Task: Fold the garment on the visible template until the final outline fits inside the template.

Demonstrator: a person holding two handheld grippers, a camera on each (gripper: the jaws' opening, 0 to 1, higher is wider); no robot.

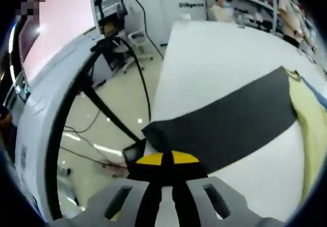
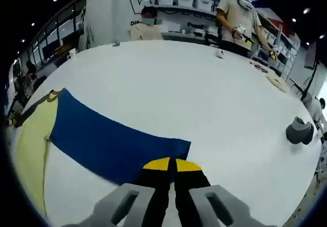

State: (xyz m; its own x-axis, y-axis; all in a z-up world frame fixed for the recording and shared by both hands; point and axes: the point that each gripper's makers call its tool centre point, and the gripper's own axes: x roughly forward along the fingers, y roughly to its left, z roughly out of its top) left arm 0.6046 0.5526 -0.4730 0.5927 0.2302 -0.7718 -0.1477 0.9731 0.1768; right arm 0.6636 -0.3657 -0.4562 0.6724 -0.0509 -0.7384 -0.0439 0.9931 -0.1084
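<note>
Garment (image 2: 110, 145): yellow body, dark sleeves, spread flat on the white bench (image 2: 204, 99); we see left claw (image 1: 162, 161) pinching one sleeve end at the bench edge; right claw (image 2: 171, 164) clamped on the other.

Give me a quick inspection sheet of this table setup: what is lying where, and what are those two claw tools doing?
Surface: big white table, mostly bare.
Job's things: garment with a yellow body, a blue sleeve and a dark grey sleeve, both sleeves spread outward. No template outline can be made out.
Clutter: grey rounded object near the table's edge; small white object and small items on the far side.
Grippers: left gripper shut on the dark grey sleeve's end; right gripper shut on the blue sleeve's end.
Cables: black cables run down to the floor beside the table.
Surroundings: shelves with bins, people standing behind the table, an office chair.
</note>
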